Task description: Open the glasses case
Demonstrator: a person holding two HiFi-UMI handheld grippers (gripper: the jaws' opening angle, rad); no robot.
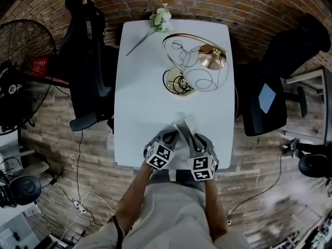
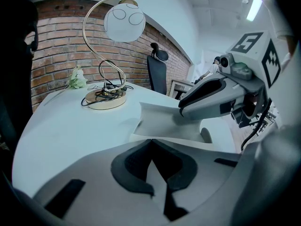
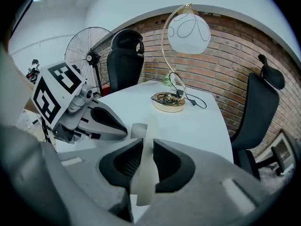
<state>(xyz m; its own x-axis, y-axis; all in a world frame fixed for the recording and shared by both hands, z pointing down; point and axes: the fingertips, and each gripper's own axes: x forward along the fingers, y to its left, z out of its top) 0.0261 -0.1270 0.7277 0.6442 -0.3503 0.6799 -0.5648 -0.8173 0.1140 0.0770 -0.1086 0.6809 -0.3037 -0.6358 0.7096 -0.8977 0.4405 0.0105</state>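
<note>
the white case (image 1: pixel 181 122) lies on the near end of the white table (image 1: pixel 145 87), close to its near edge and between the two grippers. the right gripper (image 3: pixel 146 150) has its jaws nearly together, dark pads pressed on either side of the case's thin lid (image 3: pixel 146 173), which stands up on edge between them. the left gripper (image 2: pixel 150 142) has its jaws meeting at the tips at the near rim of the case's base (image 2: pixel 164 121); it seems to pinch that rim, though the view there is poor. at the table's far end stand a gold lamp (image 1: pixel 197 66) with a round glass shade and, to its left, a flower (image 1: pixel 161 19).
</note>
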